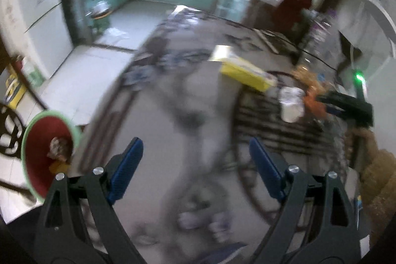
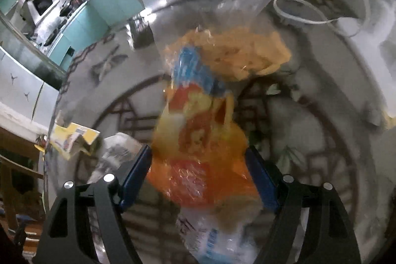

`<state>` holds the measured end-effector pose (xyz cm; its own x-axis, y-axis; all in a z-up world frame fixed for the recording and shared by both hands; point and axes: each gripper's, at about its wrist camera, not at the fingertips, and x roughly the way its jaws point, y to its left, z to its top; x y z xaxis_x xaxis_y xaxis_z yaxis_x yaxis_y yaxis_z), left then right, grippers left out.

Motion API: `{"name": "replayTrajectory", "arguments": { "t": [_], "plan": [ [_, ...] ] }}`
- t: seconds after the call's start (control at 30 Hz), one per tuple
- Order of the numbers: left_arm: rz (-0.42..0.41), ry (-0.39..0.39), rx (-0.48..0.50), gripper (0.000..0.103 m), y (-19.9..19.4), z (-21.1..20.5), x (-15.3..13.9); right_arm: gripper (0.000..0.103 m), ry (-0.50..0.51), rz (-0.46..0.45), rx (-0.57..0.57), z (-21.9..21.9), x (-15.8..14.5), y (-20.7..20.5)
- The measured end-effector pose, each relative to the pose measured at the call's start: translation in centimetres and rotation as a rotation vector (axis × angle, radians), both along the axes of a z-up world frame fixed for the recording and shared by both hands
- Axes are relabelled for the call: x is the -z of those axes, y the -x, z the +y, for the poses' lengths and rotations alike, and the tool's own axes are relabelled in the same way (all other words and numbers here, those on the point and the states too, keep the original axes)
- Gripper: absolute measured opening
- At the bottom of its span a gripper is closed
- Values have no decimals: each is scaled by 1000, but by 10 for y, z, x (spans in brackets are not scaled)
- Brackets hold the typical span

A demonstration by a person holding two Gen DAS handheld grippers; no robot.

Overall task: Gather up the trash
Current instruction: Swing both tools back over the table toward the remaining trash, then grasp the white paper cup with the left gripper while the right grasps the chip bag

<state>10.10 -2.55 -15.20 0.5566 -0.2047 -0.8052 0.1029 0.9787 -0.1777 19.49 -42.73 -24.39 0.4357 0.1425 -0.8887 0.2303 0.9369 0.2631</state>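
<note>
On the table, the right gripper straddles an orange wrapper, grip uncertain, the left gripper gapes empty; box and cup remain, bin already holds scraps.

Counted, on the patterned counter and around it:
- Yellow cartons: one, at about 1 o'clock in the left wrist view.
- White crumpled cups or wrappers: one, at 3 o'clock of the carton.
- Clear bags of orange and yellow wrappers: one.
- Red bins with green rims: one, at 9 o'clock; the pieces inside are too blurred to count.
- White cords: one.
</note>
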Motion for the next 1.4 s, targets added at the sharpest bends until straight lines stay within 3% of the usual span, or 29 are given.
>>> {"name": "replayTrajectory", "arguments": {
  "t": [0.07,0.13,0.17,0.2,0.23,0.4,0.47,0.5,0.53,0.63,0.7,0.8,1.0,1.1,1.17,1.2,1.23,1.4],
  "plan": [
    [-8,-9,66,85,-9,-29,-1,56,-4,-39,-5,-2,-5,7],
    [-15,-15,132,85,-21,-58,1,40,-22,-77,-7,-6,-13,17],
    [-17,-16,153,85,-25,-67,1,16,-35,-99,-3,-8,-18,22],
    [-21,-13,192,85,-36,-86,2,2,-61,-122,7,-12,-26,32],
    [-24,-11,208,85,-41,-96,3,0,-78,-142,15,-16,-30,37],
    [-42,-27,303,85,-88,-164,16,4,-107,-186,32,-31,-47,66],
    [-31,-40,301,85,-103,-179,26,22,-169,-176,62,-41,-42,65],
    [-12,-47,295,85,-112,-185,31,50,-191,-183,78,-43,-44,63],
    [17,-53,285,85,-120,-191,38,61,-197,-195,95,-44,-45,60],
    [122,-65,231,85,-144,-203,62,62,-212,-228,124,-47,-50,56],
    [150,-76,193,88,-154,-206,75,67,-230,-241,132,-48,-51,48],
    [187,-19,124,99,-161,-201,89,74,-216,-206,98,-40,-45,28],
    [226,72,85,99,-168,-197,99,79,-261,-117,35,-20,-17,-24],
    [263,137,62,99,-170,-191,106,79,-307,-86,56,-18,-3,-45],
    [263,138,66,99,-169,-189,106,79,-325,-51,68,-19,8,-57],
    [261,135,74,99,-169,-190,104,76,-328,-38,66,-19,11,-59],
    [259,133,82,99,-168,-189,103,64,-333,-23,55,-18,14,-61],
    [262,133,97,94,-167,-192,102,53,-263,-75,63,-22,-2,-37]
  ]
}}
